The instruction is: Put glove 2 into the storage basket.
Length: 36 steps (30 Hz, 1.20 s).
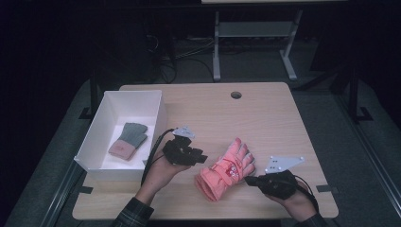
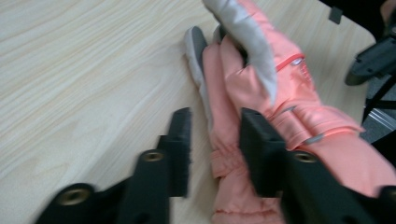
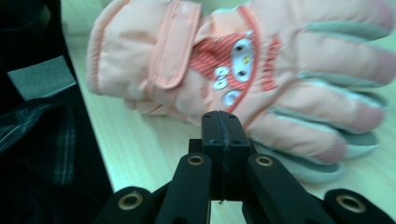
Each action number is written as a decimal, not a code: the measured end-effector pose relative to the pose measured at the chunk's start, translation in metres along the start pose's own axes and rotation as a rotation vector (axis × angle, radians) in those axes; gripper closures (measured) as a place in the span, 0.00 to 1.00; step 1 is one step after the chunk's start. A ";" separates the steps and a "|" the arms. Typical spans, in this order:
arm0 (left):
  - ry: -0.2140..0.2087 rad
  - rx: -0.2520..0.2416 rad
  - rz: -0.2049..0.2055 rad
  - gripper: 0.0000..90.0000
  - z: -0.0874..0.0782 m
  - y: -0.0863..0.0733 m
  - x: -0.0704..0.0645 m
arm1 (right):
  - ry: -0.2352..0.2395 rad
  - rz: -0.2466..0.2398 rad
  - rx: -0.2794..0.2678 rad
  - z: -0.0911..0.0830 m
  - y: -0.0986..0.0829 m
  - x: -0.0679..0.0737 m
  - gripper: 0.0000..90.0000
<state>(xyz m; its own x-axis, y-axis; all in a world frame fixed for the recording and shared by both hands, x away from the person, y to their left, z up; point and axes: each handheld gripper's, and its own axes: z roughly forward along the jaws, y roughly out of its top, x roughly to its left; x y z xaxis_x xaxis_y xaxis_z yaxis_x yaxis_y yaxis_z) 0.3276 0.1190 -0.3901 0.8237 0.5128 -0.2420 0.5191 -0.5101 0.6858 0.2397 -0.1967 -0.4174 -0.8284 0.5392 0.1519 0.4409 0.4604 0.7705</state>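
- A ski glove (image 1: 226, 169) is lying on the table (image 1: 265, 113), between both grippers.
- A box (image 1: 101, 120) is sitting left, holding a knit glove (image 1: 127, 140).

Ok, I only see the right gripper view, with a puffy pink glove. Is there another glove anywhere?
Observer: Yes, a small grey-and-pink knitted glove lies inside the white open-top box on the table's left side.
Operator: And what's the other claw doing?
Observer: The left claw is open, with the side of the puffy peach winter glove between its jaws.
Operator: Is the box touching my glove?
Observer: No, a stretch of the light wooden table separates them.
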 end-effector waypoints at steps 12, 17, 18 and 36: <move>-0.069 0.003 0.083 0.31 0.010 0.027 -0.027 | -0.004 -0.038 -0.010 0.014 0.018 -0.009 1.00; -0.075 0.027 0.095 0.26 0.022 0.031 -0.028 | -0.011 -0.034 -0.004 0.020 0.019 -0.011 1.00; -0.075 0.036 0.097 0.26 0.025 0.031 -0.028 | -0.011 -0.036 -0.005 0.021 0.019 -0.011 1.00; -0.112 0.162 0.049 0.17 0.075 0.014 -0.017 | -0.031 -0.016 0.063 0.046 0.014 -0.018 1.00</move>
<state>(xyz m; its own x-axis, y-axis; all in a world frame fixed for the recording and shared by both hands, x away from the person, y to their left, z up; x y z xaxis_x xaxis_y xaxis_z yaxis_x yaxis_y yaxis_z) 0.3384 0.0509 -0.4278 0.8642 0.4095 -0.2923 0.5006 -0.6413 0.5815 0.2768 -0.1670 -0.4376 -0.8248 0.5524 0.1203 0.4497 0.5121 0.7318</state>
